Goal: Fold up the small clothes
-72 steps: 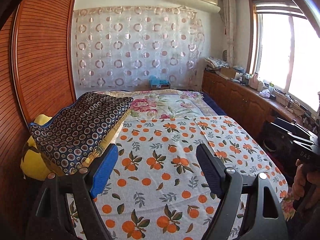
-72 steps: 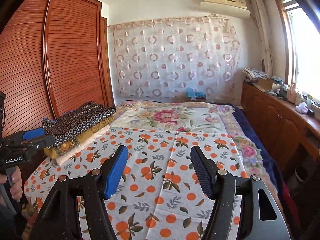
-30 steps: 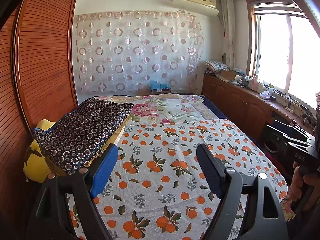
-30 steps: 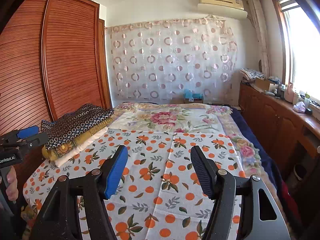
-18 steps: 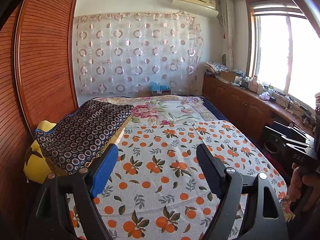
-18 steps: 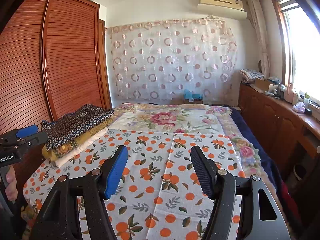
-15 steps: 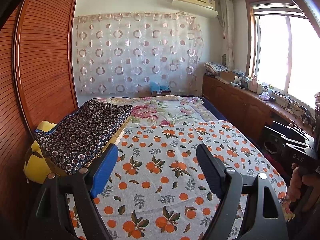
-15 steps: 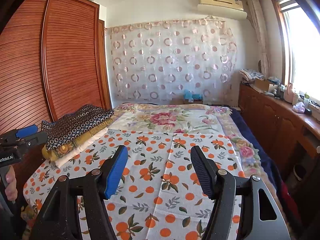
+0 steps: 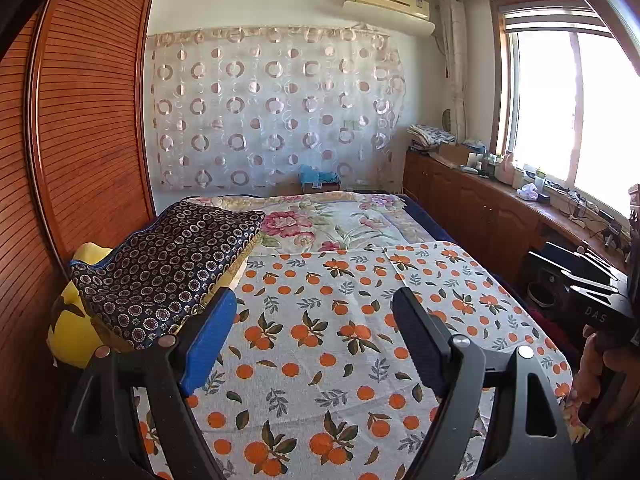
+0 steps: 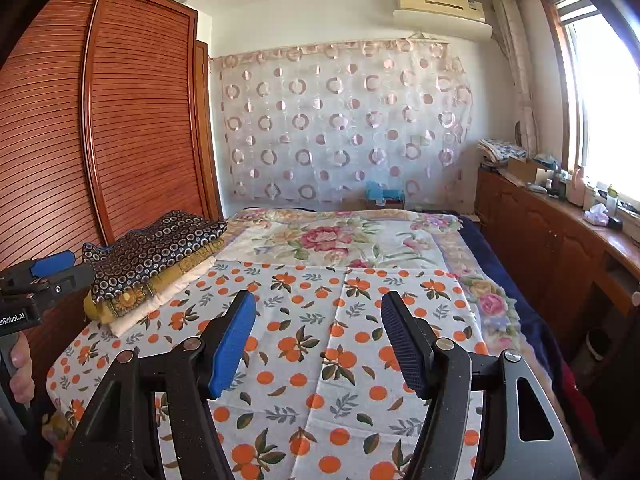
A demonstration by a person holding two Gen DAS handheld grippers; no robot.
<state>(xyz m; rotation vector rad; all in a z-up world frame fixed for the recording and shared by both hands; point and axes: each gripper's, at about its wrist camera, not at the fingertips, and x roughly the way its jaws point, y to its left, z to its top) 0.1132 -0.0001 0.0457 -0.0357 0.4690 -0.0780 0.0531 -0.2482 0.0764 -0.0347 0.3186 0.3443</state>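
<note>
A stack of folded clothes lies at the bed's left edge: a dark navy piece with ring print (image 9: 168, 268) (image 10: 156, 252) on top, a gold patterned piece (image 10: 168, 280) and a white piece (image 10: 160, 300) under it. My left gripper (image 9: 312, 320) is open and empty, held above the orange-print sheet (image 9: 340, 344), just right of the stack. My right gripper (image 10: 318, 328) is open and empty above the same sheet (image 10: 344, 352), right of the stack. No loose small garment shows on the sheet.
A yellow cushion (image 9: 72, 328) sits under the stack's left end. A wooden wardrobe (image 10: 100, 140) stands along the left. A floral blanket (image 10: 344, 236) covers the far bed. Wooden cabinets (image 10: 560, 248) under the window line the right side.
Both views have tilted up slightly, so the bed sits a little lower in frame. Both grippers stay open and empty.
</note>
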